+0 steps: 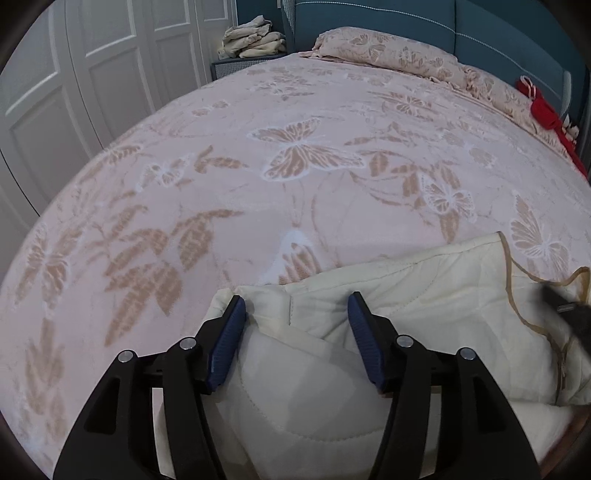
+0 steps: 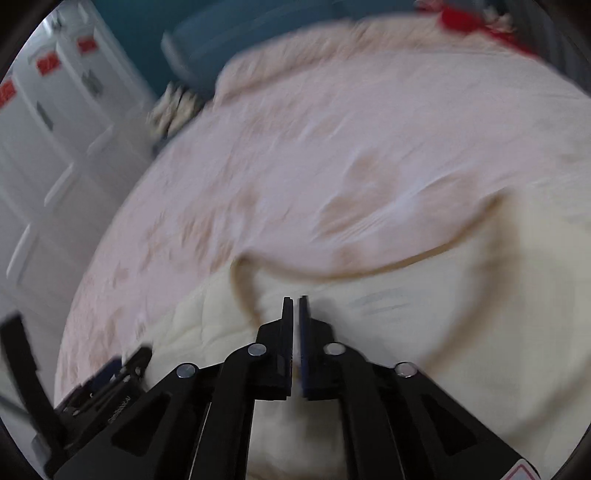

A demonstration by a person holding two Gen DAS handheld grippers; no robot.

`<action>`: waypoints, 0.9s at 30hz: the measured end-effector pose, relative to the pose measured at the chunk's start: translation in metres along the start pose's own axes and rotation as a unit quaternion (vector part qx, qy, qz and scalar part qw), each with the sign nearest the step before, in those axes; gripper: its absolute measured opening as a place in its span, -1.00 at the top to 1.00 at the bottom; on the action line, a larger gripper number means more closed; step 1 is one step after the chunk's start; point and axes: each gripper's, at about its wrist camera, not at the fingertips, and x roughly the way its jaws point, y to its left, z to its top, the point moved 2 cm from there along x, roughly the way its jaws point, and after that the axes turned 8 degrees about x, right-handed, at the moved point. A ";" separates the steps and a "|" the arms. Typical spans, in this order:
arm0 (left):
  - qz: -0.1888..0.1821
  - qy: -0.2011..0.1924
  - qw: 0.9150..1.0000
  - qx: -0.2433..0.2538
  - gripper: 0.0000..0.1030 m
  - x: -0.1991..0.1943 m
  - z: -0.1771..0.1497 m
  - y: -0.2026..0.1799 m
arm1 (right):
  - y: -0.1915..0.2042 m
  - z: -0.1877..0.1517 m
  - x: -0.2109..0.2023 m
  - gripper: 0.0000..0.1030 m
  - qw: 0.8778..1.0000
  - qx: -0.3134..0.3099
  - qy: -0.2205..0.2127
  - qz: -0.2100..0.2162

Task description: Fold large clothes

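A cream quilted garment (image 1: 424, 280) with tan trim lies bunched at the near edge of the bed; the right wrist view shows it blurred (image 2: 443, 314). My left gripper (image 1: 296, 297) hangs open just above its left part, a rumpled fold lying between the blue pads (image 1: 229, 328) without being pinched. My right gripper (image 2: 295, 299) is shut at the garment's tan-trimmed edge, with a sliver of cream cloth showing between its pads. In the left wrist view the right gripper (image 1: 570, 306) is a dark blur at the far right by that trim. The left gripper (image 2: 110, 369) shows at lower left in the right wrist view.
A pink butterfly-patterned blanket (image 1: 295, 147) covers the bed. A matching pillow (image 1: 388, 51) lies against the teal headboard (image 1: 443, 22). A stack of beige clothes (image 1: 255, 40) sits on a nightstand, a red cloth (image 1: 543, 107) at the far right, white wardrobe doors (image 1: 92, 74) left.
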 end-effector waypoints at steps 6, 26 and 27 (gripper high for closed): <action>-0.080 -0.058 0.995 0.024 -0.28 -0.073 0.021 -0.041 | -0.110 0.030 -0.084 0.73 0.994 0.064 -0.063 -0.064; -0.150 0.009 0.983 0.110 -0.21 -0.018 -0.002 -0.235 | -0.186 0.022 -0.066 1.00 0.992 0.071 -0.037 -0.095; -0.147 0.007 0.983 0.106 -0.21 -0.019 -0.001 -0.233 | -0.185 0.021 -0.067 1.00 0.991 0.071 -0.043 -0.102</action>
